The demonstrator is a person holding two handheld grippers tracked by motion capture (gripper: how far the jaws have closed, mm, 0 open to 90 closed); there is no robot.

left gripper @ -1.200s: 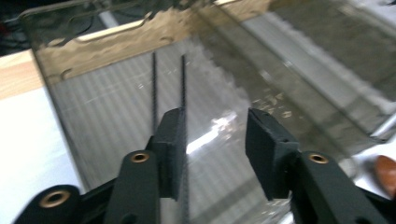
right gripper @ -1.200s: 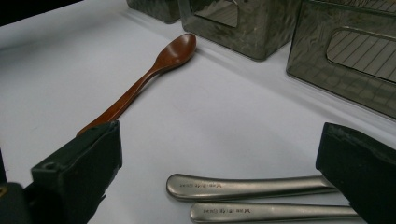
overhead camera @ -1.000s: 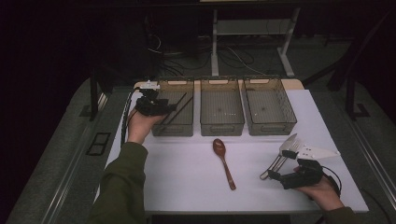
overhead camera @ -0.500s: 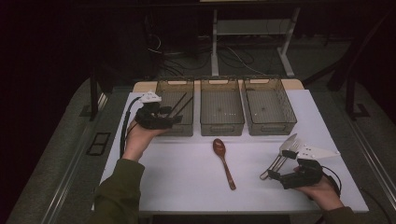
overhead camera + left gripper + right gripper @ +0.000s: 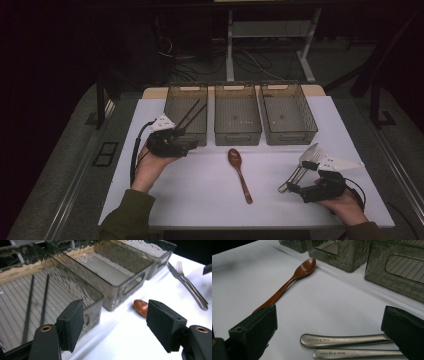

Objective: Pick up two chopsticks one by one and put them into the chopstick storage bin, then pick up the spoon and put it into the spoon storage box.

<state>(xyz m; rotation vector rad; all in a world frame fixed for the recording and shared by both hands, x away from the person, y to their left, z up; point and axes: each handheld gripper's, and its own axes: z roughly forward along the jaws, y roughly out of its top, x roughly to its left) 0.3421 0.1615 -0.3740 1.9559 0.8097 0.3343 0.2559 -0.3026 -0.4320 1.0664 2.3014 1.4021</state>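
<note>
White tabletop (image 5: 200, 195) bearing three smoky translucent plastic bins in a row along its far side: left bin (image 5: 186, 107), middle bin (image 5: 237, 114), right bin (image 5: 287, 112). Two thin black chopsticks (image 5: 190, 113) lie slanted in the left bin; in the left gripper view they run side by side over the ribbed floor (image 5: 30, 302). A reddish-brown wooden spoon (image 5: 239, 174) lies on the tabletop just in front of the middle bin, bowl toward the bins, handle toward the person. A steel fork and knife (image 5: 300, 167) lie side by side to the right, near the right bin's front.

Left gripper (image 5: 192, 145), held in the person's left hand (image 5: 150, 167), hovers at the near right corner of the left bin, jaws spread wide with nothing between them; the spoon's bowl (image 5: 140, 307) appears beyond the gap. Right gripper (image 5: 291, 188), in the right hand (image 5: 345, 202), sits low at the handle ends of the fork and knife (image 5: 347, 345), jaws parted wide on either side of them, not touching either.
</note>
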